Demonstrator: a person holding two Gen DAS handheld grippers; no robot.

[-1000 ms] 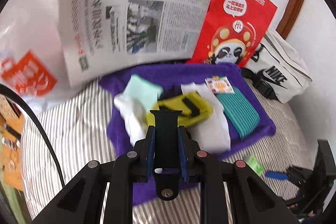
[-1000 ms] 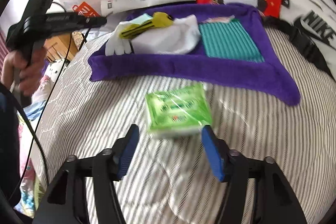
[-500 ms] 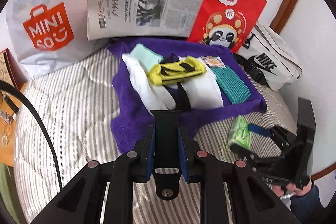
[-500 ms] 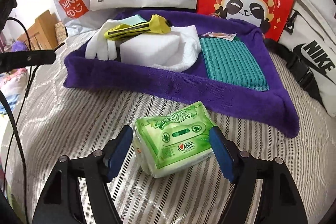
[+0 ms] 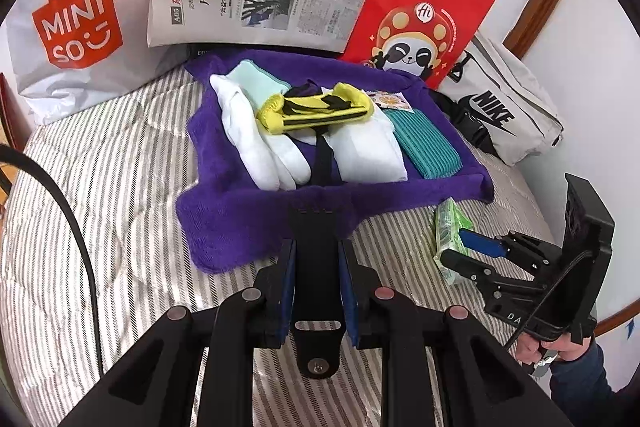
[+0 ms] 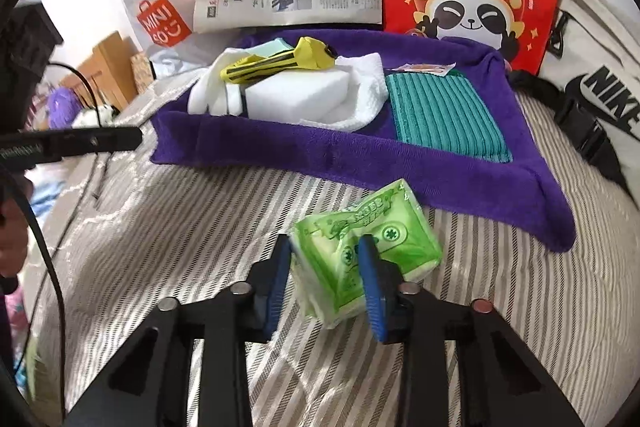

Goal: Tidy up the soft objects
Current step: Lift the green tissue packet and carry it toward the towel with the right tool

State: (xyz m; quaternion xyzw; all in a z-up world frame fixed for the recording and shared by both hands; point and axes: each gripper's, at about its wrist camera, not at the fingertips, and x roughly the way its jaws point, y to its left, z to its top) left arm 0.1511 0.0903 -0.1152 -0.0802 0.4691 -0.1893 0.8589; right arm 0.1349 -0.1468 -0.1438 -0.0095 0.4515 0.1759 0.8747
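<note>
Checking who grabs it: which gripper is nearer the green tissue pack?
Right. The right gripper is closing around the green tissue pack; the left gripper is off to its side, over the purple towel's edge.

Bright daylight; sharp; fisheye-warped edges

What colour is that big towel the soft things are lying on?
Deep purple. The towel shows best in the left wrist view, spread across the striped bedcover.

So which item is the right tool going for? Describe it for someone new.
On the striped bed cover, just in front of the purple towel, lies a green plastic-wrapped tissue pack. The right tool is closing on it; it alone lies off the towel.
</note>
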